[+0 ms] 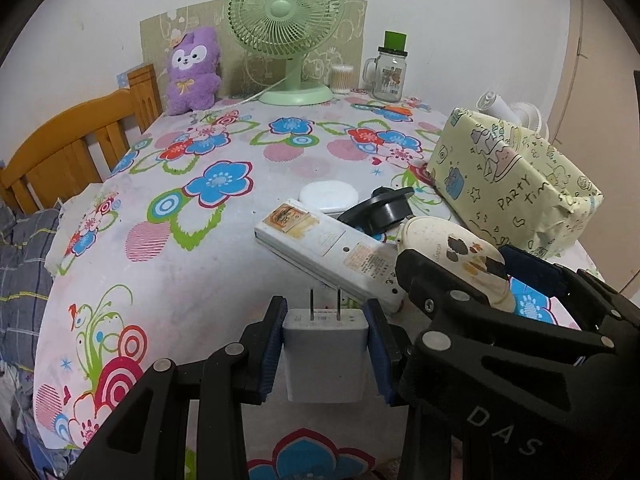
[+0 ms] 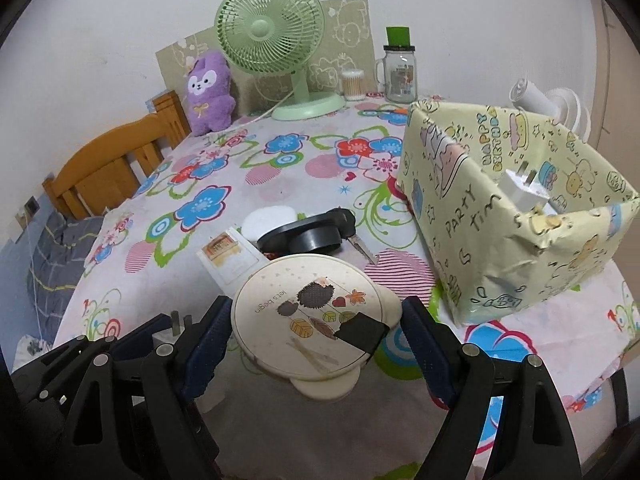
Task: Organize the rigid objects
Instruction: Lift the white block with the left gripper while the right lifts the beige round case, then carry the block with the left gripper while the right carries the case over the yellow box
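My left gripper (image 1: 326,322) is shut on a white plug adapter (image 1: 325,354), prongs pointing up, held above the floral tablecloth (image 1: 192,248). My right gripper (image 2: 316,328) is shut on a round cream compact mirror (image 2: 310,320) with a hedgehog print; it also shows in the left wrist view (image 1: 452,256). A yellow paper-wrapped box (image 2: 516,224) stands at the right, open on top, with another white adapter (image 2: 522,190) inside. On the table lie a white power strip (image 1: 324,248), a black round holder (image 2: 308,236), a white disc (image 2: 268,218) and a key (image 2: 362,246).
A green desk fan (image 1: 286,28), a purple plush toy (image 1: 192,72), a glass mug jar (image 1: 388,74) and a cotton-swab tub (image 1: 341,78) stand along the back wall. A wooden bed frame (image 1: 68,148) lies left of the table. White rolls (image 2: 548,102) sit behind the box.
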The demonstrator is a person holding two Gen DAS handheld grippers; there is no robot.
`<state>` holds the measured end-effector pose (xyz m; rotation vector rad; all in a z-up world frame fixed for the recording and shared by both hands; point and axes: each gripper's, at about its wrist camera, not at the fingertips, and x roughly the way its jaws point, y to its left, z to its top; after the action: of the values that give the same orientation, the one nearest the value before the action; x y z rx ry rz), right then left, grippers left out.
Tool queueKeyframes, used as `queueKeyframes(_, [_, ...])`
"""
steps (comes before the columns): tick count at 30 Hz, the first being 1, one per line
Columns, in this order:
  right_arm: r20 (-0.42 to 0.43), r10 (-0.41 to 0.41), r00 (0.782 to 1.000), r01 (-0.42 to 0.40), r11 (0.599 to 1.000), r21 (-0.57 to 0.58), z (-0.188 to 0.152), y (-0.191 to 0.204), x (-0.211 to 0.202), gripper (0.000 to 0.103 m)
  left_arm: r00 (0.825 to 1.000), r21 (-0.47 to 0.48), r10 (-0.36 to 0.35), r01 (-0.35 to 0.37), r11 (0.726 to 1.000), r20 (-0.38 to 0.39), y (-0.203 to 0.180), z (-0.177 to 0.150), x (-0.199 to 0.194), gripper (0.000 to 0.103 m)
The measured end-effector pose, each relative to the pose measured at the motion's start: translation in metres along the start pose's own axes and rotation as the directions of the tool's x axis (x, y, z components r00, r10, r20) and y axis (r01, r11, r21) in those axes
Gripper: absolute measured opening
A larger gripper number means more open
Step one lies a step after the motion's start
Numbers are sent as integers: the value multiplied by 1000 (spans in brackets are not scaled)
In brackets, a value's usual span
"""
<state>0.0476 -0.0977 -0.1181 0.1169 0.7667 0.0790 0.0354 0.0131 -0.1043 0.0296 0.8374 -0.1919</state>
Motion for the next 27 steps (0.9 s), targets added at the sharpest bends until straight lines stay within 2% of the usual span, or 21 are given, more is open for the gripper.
queueKeyframes(27, [71, -41, 997, 43, 998, -37, 35, -15, -43, 85, 998, 64, 16, -20, 998, 67, -34, 36, -32, 40])
